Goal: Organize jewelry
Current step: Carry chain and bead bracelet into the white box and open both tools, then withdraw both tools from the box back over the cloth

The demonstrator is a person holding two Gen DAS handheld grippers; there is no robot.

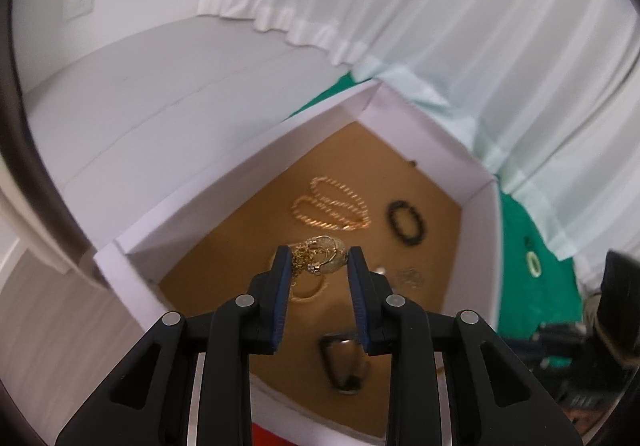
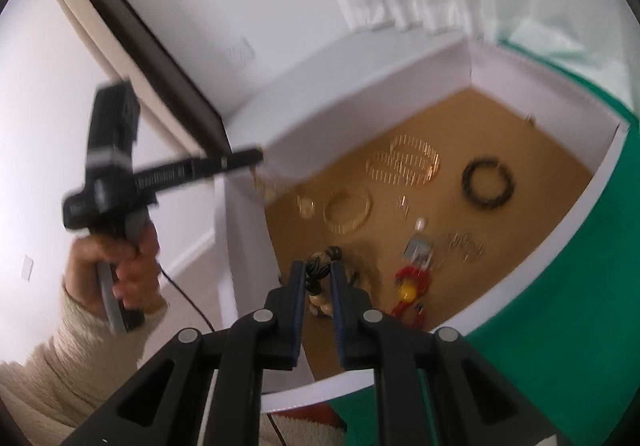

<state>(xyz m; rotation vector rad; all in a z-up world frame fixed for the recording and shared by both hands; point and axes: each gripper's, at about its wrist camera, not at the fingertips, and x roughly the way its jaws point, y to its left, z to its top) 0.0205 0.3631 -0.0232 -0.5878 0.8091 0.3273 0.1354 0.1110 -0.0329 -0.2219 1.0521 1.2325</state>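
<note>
In the left wrist view my left gripper (image 1: 318,258) is shut on a tangle of gold chain and earrings (image 1: 325,249), held over the brown floor of a white-walled box (image 1: 224,181). In the right wrist view a hand holds that left gripper (image 2: 256,157) above the box's left wall, with gold chain (image 2: 266,183) dangling from its tip. My right gripper (image 2: 319,269) is shut on a black cord (image 2: 316,266) with beige beads (image 2: 320,302) hanging below it, over the near part of the box floor.
On the box floor lie gold twisted bangles (image 2: 404,161), a black bead bracelet (image 2: 486,183), a gold bangle (image 2: 347,209), a small ring (image 2: 306,205), a red and yellow piece (image 2: 412,290) and a thin chain pile (image 2: 464,246). Green cloth (image 2: 580,286) surrounds the box.
</note>
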